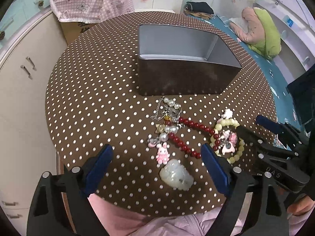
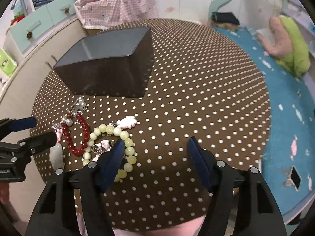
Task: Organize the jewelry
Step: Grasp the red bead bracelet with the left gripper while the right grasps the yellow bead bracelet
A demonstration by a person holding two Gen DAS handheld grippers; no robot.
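Jewelry (image 1: 177, 133) heaped on dotted table (image 1: 98, 98) before empty tin box (image 1: 183, 59) | left gripper (image 1: 157, 157), right gripper (image 2: 155, 153) both spread wide, holding nothing | step: first pick (nothing boxed yet); next: close on one piece

tin box (image 1: 183, 74) — matt metal | red beads (image 1: 187, 137) — glossy | tablecloth (image 1: 98, 98) — cloth
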